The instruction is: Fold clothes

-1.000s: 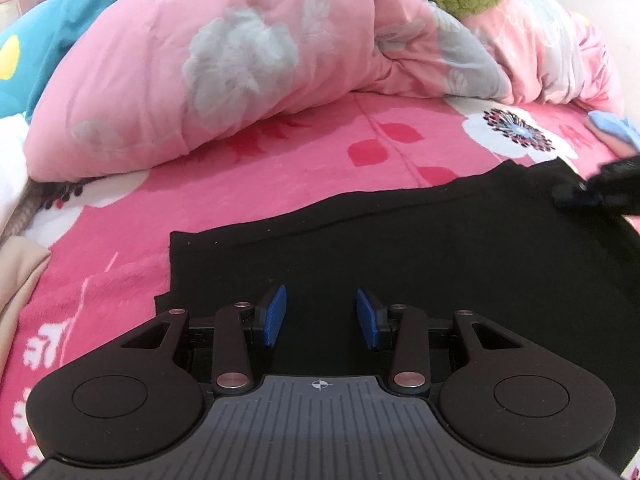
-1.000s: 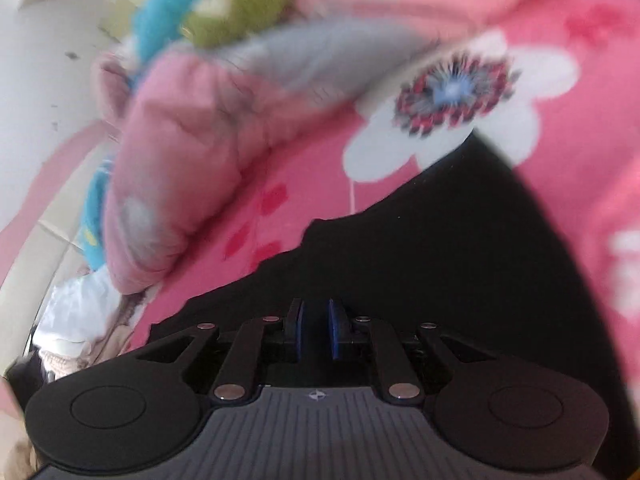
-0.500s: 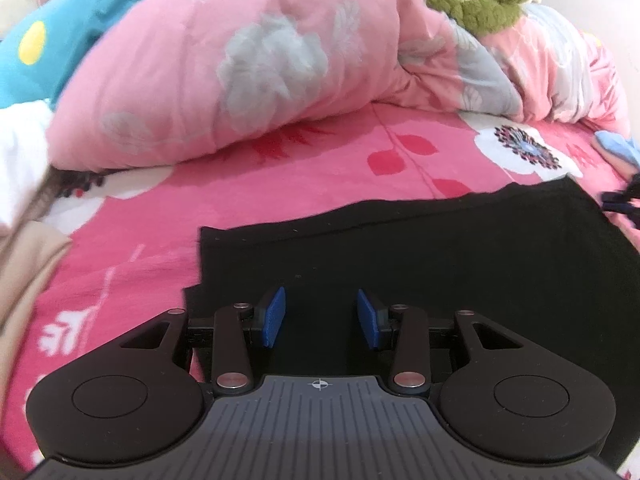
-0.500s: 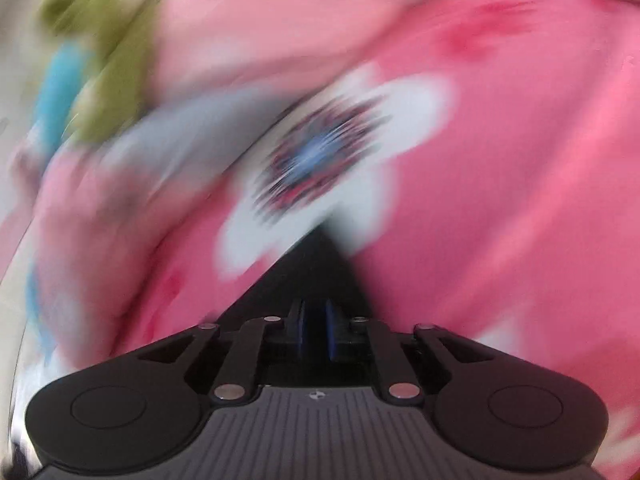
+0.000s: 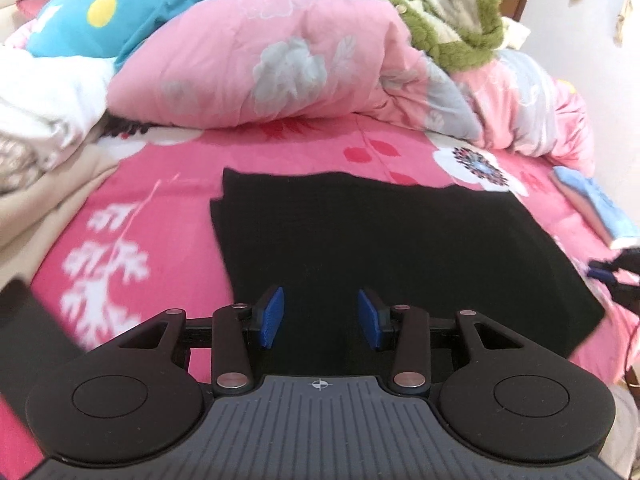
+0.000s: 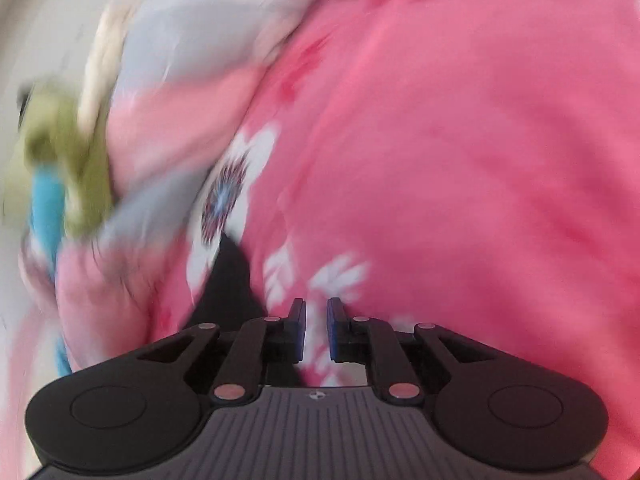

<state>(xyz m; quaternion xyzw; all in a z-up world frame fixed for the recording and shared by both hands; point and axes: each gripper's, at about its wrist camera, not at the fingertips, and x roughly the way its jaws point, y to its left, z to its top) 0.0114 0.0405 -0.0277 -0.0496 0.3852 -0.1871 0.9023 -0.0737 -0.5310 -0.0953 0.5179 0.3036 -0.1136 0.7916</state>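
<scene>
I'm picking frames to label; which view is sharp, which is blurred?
Left wrist view: sharp on the black cloth, edges bent by the fisheye. Right wrist view: bedding smeared by motion, only the right gripper itself crisp.

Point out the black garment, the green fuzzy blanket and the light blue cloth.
Black garment (image 5: 380, 240), left wrist view, flat middle.
Green fuzzy blanket (image 5: 452, 28), left wrist view, fuzzy top.
Light blue cloth (image 5: 592, 200), left wrist view, upper face.
</scene>
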